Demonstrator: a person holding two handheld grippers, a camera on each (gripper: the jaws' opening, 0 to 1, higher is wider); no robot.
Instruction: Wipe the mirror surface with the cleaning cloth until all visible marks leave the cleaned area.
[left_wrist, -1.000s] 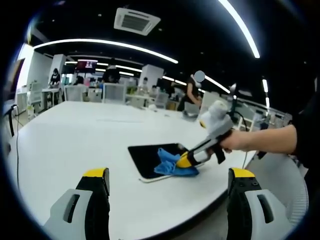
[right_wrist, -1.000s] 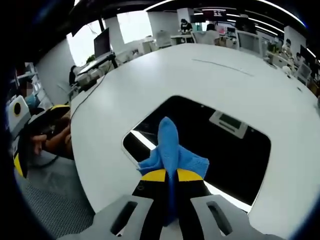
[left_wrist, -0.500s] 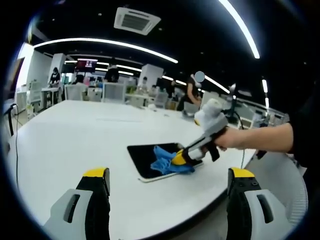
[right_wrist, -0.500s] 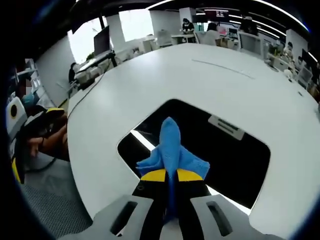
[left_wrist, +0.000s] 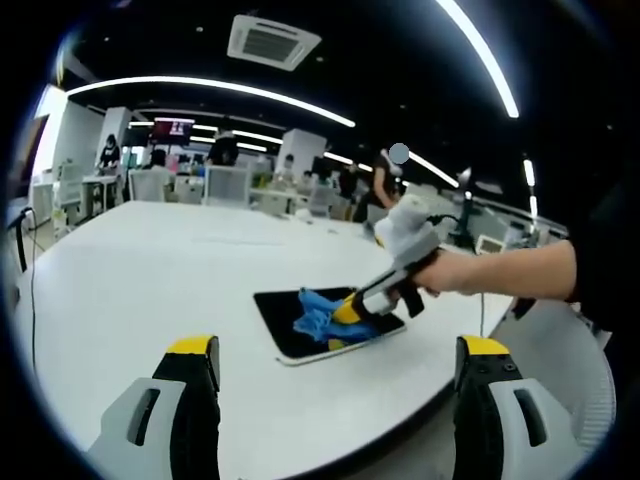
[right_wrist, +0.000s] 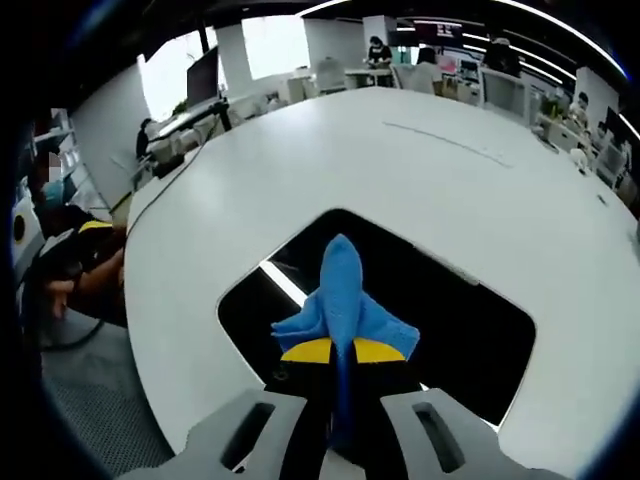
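Note:
A dark rectangular mirror (left_wrist: 290, 325) (right_wrist: 460, 330) lies flat on the white table (left_wrist: 130, 280). My right gripper (right_wrist: 338, 350) (left_wrist: 345, 312) is shut on a blue cleaning cloth (right_wrist: 342, 295) (left_wrist: 315, 312) and presses it onto the mirror near its middle. A hand (left_wrist: 455, 272) holds that gripper from the right in the left gripper view. My left gripper (left_wrist: 335, 350) hangs open over the table's near part, well short of the mirror, with nothing between its yellow-tipped fingers (left_wrist: 192, 350). The mirror reflects ceiling lights.
The table's rounded edge (left_wrist: 430, 400) runs close behind the mirror on the right. Chairs, desks and people (left_wrist: 222, 150) stand far back in the office. In the right gripper view the left gripper (right_wrist: 85, 240) shows at the left beyond the table edge.
My right gripper has slid the blue cloth across the mirror, from its near right edge toward the middle. The left gripper has stayed still and open.

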